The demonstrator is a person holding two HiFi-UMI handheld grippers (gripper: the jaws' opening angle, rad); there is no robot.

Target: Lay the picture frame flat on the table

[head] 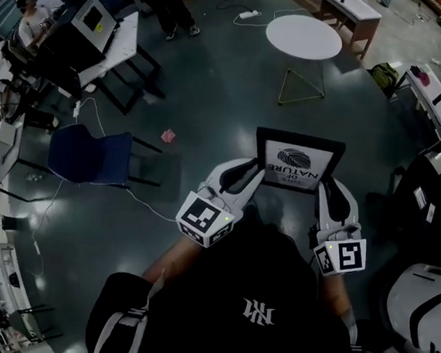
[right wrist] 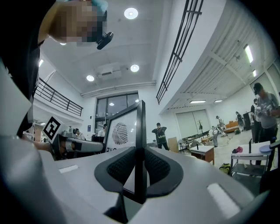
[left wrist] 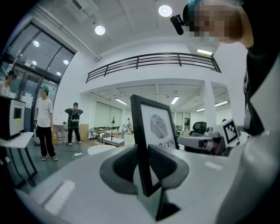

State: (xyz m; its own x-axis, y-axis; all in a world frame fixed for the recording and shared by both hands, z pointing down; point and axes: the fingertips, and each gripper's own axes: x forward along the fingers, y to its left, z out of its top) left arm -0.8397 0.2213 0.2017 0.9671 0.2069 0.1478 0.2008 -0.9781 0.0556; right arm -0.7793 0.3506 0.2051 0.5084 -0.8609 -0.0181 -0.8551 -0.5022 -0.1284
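The picture frame (head: 298, 162) is black-edged, with a white print of a fingerprint and lettering. It is held up in the air in front of the person, above the dark floor. My left gripper (head: 251, 176) is shut on the frame's left edge and my right gripper (head: 326, 191) is shut on its right edge. In the left gripper view the frame (left wrist: 154, 127) stands edge-on between the dark pads of the left gripper (left wrist: 144, 168). In the right gripper view the right gripper (right wrist: 139, 168) pinches the frame (right wrist: 124, 131) the same way.
A round white table (head: 304, 36) stands farther ahead on the floor. A blue chair (head: 90, 155) and desks are at the left, with a pink scrap (head: 168, 136) on the floor. Chairs and shelves crowd the right side. People stand (left wrist: 44, 127) in the background.
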